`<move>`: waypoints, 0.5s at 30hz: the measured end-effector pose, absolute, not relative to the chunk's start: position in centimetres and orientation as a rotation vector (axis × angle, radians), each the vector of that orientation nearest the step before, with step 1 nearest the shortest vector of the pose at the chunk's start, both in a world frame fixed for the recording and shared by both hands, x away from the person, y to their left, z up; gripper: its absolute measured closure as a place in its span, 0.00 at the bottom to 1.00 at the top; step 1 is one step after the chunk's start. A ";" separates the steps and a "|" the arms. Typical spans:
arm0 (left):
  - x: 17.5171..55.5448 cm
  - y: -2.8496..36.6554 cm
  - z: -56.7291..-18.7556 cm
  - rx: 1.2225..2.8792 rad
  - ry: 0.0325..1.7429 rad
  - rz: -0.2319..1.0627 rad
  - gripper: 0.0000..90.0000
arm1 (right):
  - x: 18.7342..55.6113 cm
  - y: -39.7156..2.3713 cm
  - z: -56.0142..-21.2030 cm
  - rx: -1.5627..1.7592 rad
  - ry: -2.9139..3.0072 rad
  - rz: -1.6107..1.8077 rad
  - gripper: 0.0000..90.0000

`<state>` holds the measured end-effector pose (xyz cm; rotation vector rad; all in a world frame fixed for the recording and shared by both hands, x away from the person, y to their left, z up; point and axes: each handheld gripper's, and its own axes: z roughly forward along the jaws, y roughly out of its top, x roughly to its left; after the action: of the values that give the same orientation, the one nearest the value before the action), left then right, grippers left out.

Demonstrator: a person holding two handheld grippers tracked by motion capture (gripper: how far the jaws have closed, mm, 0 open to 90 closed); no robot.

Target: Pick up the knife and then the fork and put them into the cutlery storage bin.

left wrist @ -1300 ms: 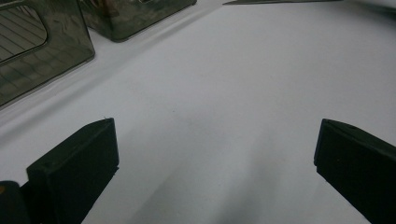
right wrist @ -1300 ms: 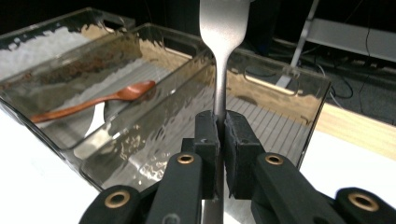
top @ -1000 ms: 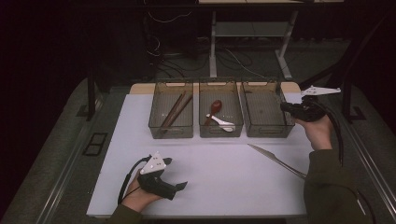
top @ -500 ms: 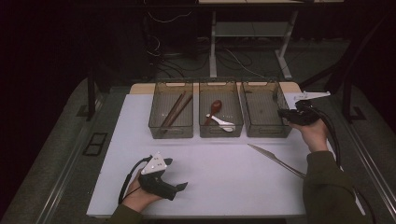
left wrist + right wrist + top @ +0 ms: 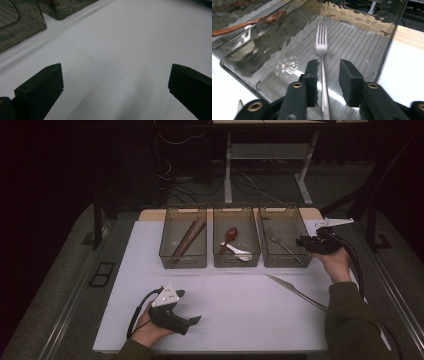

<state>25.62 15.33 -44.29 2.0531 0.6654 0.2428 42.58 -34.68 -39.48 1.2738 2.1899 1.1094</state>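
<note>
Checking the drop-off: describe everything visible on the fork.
The fork is plain silvery metal with four tines and a slim straight handle. It lies flat on the ribbed floor of the right-hand smoky clear bin, tines toward the far wall. The right gripper straddles its handle; its jaws have just been opening, and the right pad stands clear. Whether the left pad touches it is unclear.

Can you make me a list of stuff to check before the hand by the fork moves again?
1. Fork lying inside the right bin: ok.
2. Right gripper let go: ok, its jaws have just been opening, with the handle between them and gaps on both sides.
3. Fork lying flat on the bin floor: cannot tell.
4. Knife on the table, waiting: ok.
5. Left gripper open, nothing between its jaws: ok.
</note>
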 end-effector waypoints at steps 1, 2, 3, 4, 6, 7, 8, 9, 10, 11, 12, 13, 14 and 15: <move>25.6 15.3 -44.3 2.053 0.667 0.242 0.00 | 42.6 -34.7 -39.4 1.277 2.188 1.116 0.72; 25.6 15.3 -44.3 2.053 0.667 0.242 0.00 | 42.6 -34.8 -39.4 1.271 2.185 1.121 0.71; 25.6 15.3 -44.3 2.052 0.667 0.242 0.00 | 42.5 -34.8 -39.3 1.282 2.185 1.126 0.69; 25.6 15.3 -44.3 2.052 0.667 0.242 0.00 | 42.5 -34.8 -39.2 1.277 2.186 1.130 0.68; 25.6 15.3 -44.3 2.052 0.666 0.243 0.00 | 42.3 -34.8 -39.0 1.269 2.187 1.132 0.66; 25.6 15.4 -44.3 2.052 0.666 0.244 0.00 | 42.2 -34.8 -38.9 1.270 2.183 1.138 0.65; 25.7 15.4 -44.3 2.052 0.665 0.244 0.00 | 42.1 -34.9 -38.7 1.259 2.184 1.148 0.64; 25.7 15.4 -44.3 2.052 0.665 0.244 0.00 | 41.9 -34.9 -38.4 1.259 2.185 1.158 0.63; 25.7 15.4 -44.3 2.053 0.664 0.243 0.00 | 41.7 -34.9 -38.3 1.259 2.185 1.161 0.63; 25.7 15.4 -44.3 2.053 0.665 0.243 0.00 | 41.5 -34.9 -38.1 1.252 2.187 1.164 0.62; 25.7 15.4 -44.3 2.054 0.663 0.243 0.00 | 41.4 -34.9 -38.0 1.249 2.188 1.166 0.61; 25.7 15.4 -44.3 2.055 0.661 0.243 0.00 | 41.2 -34.8 -37.8 1.248 2.187 1.170 0.61; 25.7 15.4 -44.3 2.056 0.660 0.243 0.00 | 41.0 -34.8 -37.6 1.243 2.188 1.173 0.60; 25.7 15.5 -44.3 2.056 0.660 0.243 0.00 | 40.9 -34.8 -37.5 1.243 2.191 1.178 0.60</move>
<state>25.66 15.45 -44.25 2.0556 0.6604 0.2435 40.93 -34.79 -37.50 1.2430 2.1906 1.1777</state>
